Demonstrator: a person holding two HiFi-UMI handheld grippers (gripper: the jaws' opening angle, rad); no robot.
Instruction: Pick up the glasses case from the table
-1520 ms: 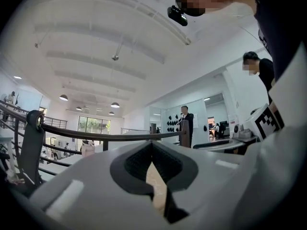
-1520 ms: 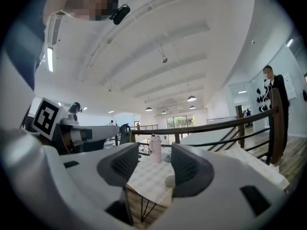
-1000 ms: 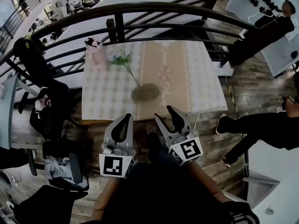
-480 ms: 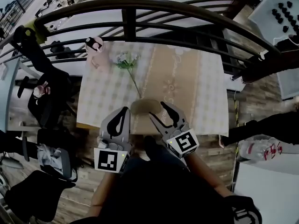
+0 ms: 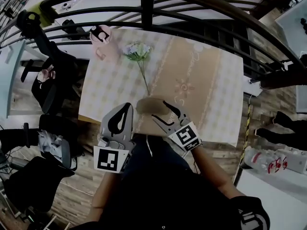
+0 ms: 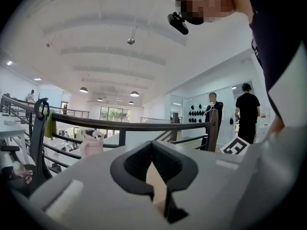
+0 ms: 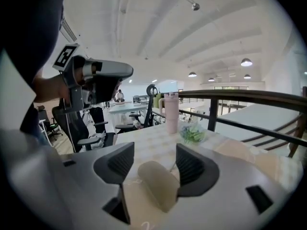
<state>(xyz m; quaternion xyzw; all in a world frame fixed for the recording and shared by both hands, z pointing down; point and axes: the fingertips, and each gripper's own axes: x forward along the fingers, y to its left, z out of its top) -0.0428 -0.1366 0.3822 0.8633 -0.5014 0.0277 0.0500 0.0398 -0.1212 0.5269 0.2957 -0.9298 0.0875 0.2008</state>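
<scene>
- Both jaws of the right gripper [image 5: 159, 110] stood well apart, having just been opening. The tan, rounded, oblong glasses case [image 5: 149, 104] lay between them, but neither pad pressed on it, so nothing was held yet.
- One likely failure was a poor bite. In the right gripper view the case [image 7: 158, 188] sat slantwise between the jaws and closer to the right-hand pad [image 7: 192, 164]. Closing from there would probably have met its curved shell unevenly and squirted it out.
- Little margin showed at the front of the pale checked, cloth-covered table [image 5: 110, 80]. The case rested near that edge, just ahead of the person, so a slip or a nudge could have sent it off onto the floor.
- One thin green stem of the pale blue artificial flower sprig [image 5: 138, 51] ran down to the case. Whether its end touched the case I could not tell. A lift might have snagged the stem and dragged the sprig along.
- Nothing was in the left gripper [image 5: 127, 107], whose jaws were together. It hung just beside the case, over the table's edge, and a careless sweep could have knocked the case askew.
- No real threat came from the pink lidded tumbler [image 5: 99, 37], which stood well apart at the far corner.
</scene>
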